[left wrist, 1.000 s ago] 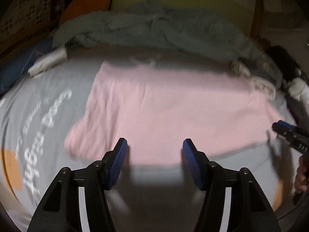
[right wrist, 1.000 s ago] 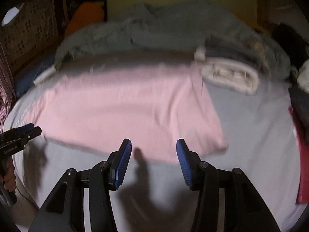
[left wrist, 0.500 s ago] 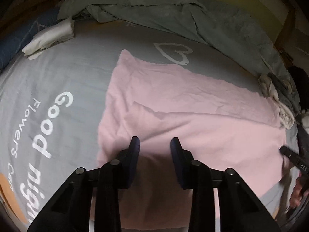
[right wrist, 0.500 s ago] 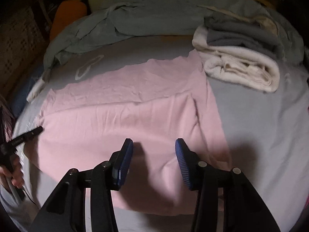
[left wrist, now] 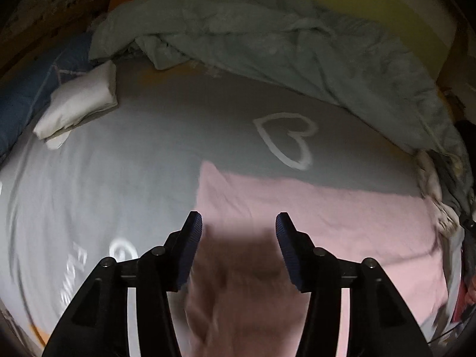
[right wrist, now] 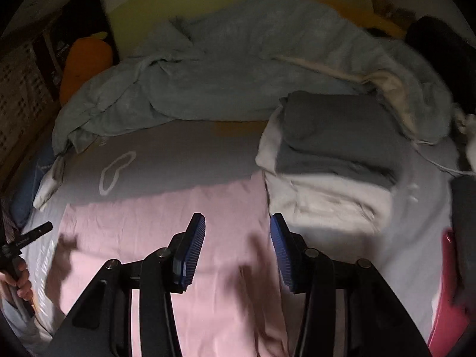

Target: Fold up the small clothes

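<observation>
Hovering both tools over the pink garment (left wrist: 342, 223), which lies flat on the grey bedsheet (left wrist: 134, 154) so edges can be folded. Left gripper (left wrist: 235, 232) jaws, just reopened, stand half apart, nothing pinched. Right gripper (right wrist: 236, 235) half open too, empty, near the stack of folded clothes (right wrist: 327, 178), likely the destination.

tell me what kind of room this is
Most likely a bedroom. The work surface is a bed with a printed grey sheet, a rumpled grey-green duvet is bunched at its far side, and a stack of folded clothes sits beside the pink garment spread out for folding.
</observation>
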Motion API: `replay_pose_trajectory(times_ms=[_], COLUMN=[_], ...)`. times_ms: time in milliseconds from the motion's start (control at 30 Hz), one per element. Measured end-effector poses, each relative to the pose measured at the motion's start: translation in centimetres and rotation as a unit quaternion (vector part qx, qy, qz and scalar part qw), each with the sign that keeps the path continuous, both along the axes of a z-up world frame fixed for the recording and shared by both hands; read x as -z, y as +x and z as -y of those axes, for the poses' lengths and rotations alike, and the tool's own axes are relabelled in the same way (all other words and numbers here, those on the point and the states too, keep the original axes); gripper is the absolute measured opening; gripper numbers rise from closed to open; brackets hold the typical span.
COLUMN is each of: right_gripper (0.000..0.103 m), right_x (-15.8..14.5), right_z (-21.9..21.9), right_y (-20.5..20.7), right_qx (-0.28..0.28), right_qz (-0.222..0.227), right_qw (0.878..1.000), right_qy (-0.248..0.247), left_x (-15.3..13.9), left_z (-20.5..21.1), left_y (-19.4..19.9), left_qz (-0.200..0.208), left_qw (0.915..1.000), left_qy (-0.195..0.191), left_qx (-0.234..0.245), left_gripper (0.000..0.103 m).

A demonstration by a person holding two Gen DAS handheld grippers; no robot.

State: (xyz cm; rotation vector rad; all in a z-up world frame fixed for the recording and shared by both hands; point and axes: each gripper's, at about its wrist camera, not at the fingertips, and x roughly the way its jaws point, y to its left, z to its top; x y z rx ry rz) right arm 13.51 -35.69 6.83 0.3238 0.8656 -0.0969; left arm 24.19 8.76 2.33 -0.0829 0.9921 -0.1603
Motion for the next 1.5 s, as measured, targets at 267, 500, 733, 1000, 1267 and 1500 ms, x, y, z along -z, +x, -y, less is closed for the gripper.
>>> replay_pose_trajectory(times_ms=[267,500,733,1000,1267,1500], right_gripper=[0.043,0.011,0.005,0.005,0.037,0.052], right_x=[3.9,6.7,3.5,-3.0,0.3,4.0], right_z=[2.1,2.1,3.1,3.8,0.8,1.6], right_y=[10.3,12.3,8.7,-1.5,1.7,9.0], right_qx=[-0.001,-0.009,0.007,0.008,-0.025,0.008], right_qz=[-0.100,-0.141,-0.070,0.023,-0.021,-0.081], right_qw=[0.995,0.989,0.997,0.999,0.999,0.997], right_qy=[-0.001,-0.053,-0.024,-0.049,-0.022,-0.001], left_x=[3.4,5.3,1.1,-3.9,-3.7,-2.4], left_z=[-0.5,-1.0,-2.7,-4.7,-3.3,-2.9], left_y=[8.2,9.0,5.4,-2.6,-5.7,-10.2], left_qz=[-0.075,-0.074,0.021,0.069,0.059,0.049], left_qw=[0.9967,0.9971,0.9990,0.9953,0.9949,0.9962], left_qy=[0.024,0.003,-0.038,-0.046,-0.054,-0.027], left_qx=[-0.019,-0.020,-0.010,0.050,0.062,0.067], left_gripper=[0.051,0.010,0.003,0.003,0.003,0.003])
